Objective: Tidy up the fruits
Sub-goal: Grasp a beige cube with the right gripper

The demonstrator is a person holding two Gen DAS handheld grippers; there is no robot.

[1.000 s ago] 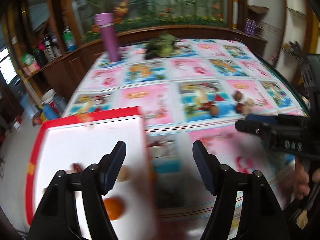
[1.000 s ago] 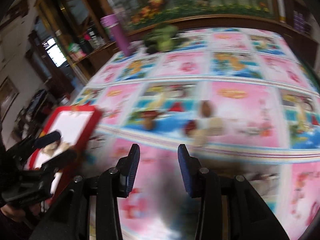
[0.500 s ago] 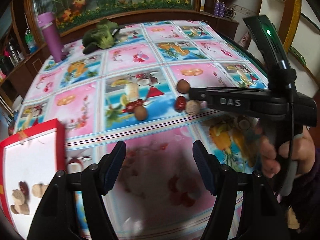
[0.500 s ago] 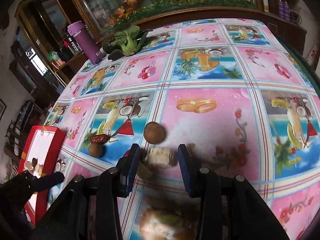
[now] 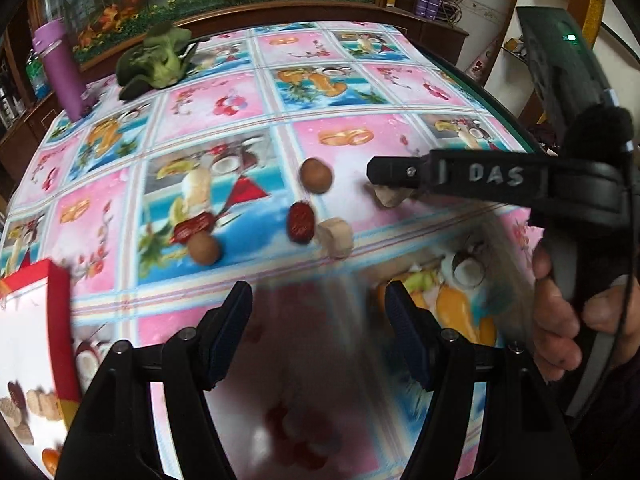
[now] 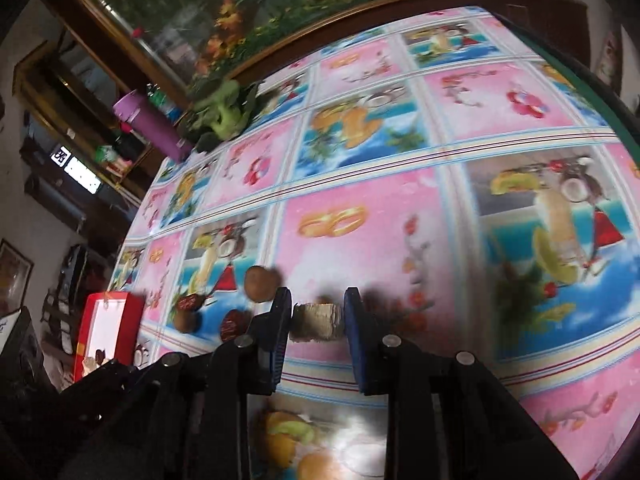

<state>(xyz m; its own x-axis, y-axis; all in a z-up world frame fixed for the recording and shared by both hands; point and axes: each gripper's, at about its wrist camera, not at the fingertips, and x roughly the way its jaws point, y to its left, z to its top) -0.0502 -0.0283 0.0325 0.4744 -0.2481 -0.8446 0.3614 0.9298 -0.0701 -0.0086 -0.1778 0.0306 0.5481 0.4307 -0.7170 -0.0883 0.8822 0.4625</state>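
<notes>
Small fruits lie on the flowery tablecloth: a round brown one (image 5: 316, 175), a dark red date (image 5: 300, 223), a pale beige chunk (image 5: 335, 237), another red date (image 5: 193, 227) and a brown ball (image 5: 204, 249). My right gripper (image 6: 318, 316) is closed on a beige walnut-like piece (image 6: 316, 322); in the left wrist view that piece (image 5: 390, 196) shows under its black finger (image 5: 396, 170). My left gripper (image 5: 318, 316) is open and empty, hovering short of the fruits. A red-rimmed white tray (image 5: 60, 300) at the left holds several fruits.
A purple bottle (image 5: 60, 68) and a green leafy vegetable (image 5: 160, 60) stand at the table's far left. A wooden ledge with flowers runs behind the table. The table's dark edge (image 5: 500, 100) curves along the right.
Both grippers moved right from the tray toward the loose fruits. My right gripper dropped onto the beige piece and closed on it. The left gripper stayed open.
</notes>
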